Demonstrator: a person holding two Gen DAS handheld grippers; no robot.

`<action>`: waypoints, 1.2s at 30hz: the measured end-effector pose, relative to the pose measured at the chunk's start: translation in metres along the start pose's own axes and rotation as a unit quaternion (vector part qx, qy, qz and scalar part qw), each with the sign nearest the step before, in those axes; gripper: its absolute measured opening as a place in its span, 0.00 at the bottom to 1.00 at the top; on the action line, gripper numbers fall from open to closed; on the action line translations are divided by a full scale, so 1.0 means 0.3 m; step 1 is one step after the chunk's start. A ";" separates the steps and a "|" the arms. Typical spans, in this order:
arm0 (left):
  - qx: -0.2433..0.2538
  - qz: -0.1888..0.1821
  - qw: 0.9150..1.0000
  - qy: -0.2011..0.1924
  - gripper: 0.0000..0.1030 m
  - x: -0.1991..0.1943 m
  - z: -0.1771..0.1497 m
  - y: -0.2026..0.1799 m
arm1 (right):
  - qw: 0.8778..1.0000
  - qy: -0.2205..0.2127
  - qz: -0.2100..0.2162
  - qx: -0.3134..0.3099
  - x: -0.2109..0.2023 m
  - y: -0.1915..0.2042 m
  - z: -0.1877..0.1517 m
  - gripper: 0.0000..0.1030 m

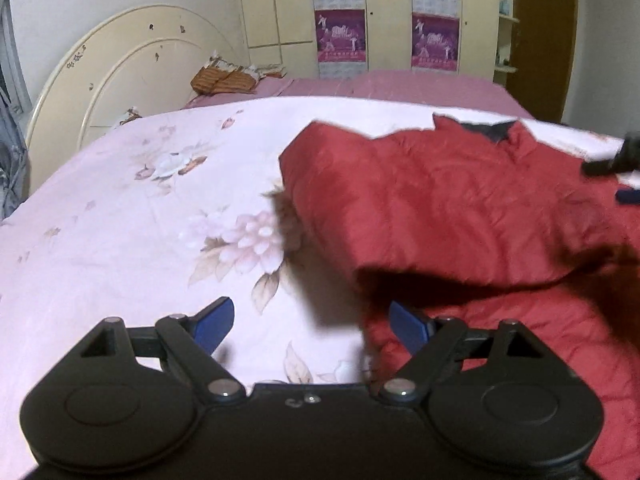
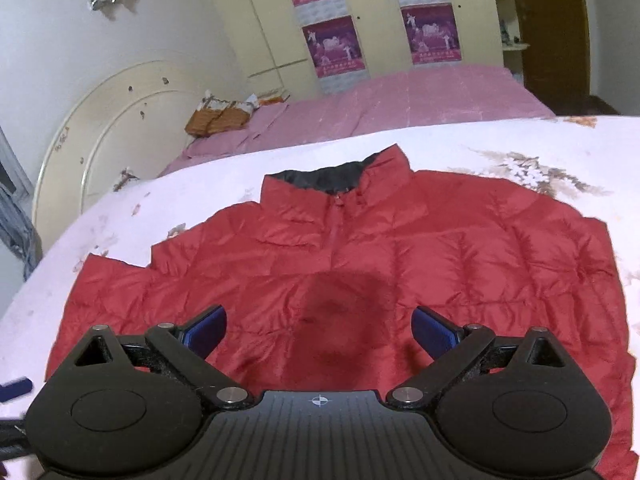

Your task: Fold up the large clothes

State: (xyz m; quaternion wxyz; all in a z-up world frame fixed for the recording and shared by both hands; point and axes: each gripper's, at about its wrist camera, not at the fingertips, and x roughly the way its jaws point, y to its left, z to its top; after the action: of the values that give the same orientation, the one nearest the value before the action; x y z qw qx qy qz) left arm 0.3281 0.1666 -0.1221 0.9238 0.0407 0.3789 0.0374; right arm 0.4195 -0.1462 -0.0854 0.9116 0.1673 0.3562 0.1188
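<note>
A red quilted puffer jacket [image 2: 380,256] with a dark-lined collar lies front up on the floral bedsheet [image 2: 520,140], zip shut. Its left sleeve is folded in over the body, seen as a raised flap in the left wrist view [image 1: 460,208]. My right gripper [image 2: 320,332] is open and empty, hovering over the jacket's lower middle. My left gripper [image 1: 312,324] is open and empty, above the sheet at the jacket's left edge; its right finger [image 1: 408,326] is over red fabric. The right gripper shows at the far right of the left wrist view [image 1: 612,160]. A blue fingertip of the left gripper shows at the left edge of the right wrist view [image 2: 16,388].
The white floral sheet [image 1: 140,220] covers the near bed. Behind it a pink bedspread [image 2: 420,96] holds an orange-brown bundle [image 2: 220,118]. A cream round headboard [image 1: 120,68] stands at the left. A wardrobe with purple posters [image 2: 332,46] and a brown door [image 2: 556,32] are at the back.
</note>
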 end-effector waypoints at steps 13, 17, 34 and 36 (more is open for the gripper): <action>0.042 0.033 0.998 -0.039 0.62 0.137 0.045 -0.108 | 0.997 0.064 -0.022 -0.021 0.099 -0.013 -0.032 0.28; 0.057 0.035 0.996 -0.056 0.61 0.132 0.058 -0.132 | 0.997 0.018 -0.031 -0.063 0.025 0.004 0.010 0.20; 0.178 0.013 0.983 -0.029 0.17 0.167 0.015 -0.266 | 0.982 0.032 -0.179 -0.044 -0.027 -0.287 -0.007 0.19; 0.178 0.003 0.984 -0.021 0.17 0.153 0.011 -0.253 | 0.979 0.038 -0.196 -0.049 -0.011 -0.300 -0.028 0.19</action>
State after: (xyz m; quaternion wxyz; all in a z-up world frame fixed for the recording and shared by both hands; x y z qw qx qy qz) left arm 0.3659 0.0957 -0.1595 0.9095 0.2062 0.3597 -0.0285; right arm 0.4201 -0.2279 -0.1242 0.9099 0.0449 0.4105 -0.0389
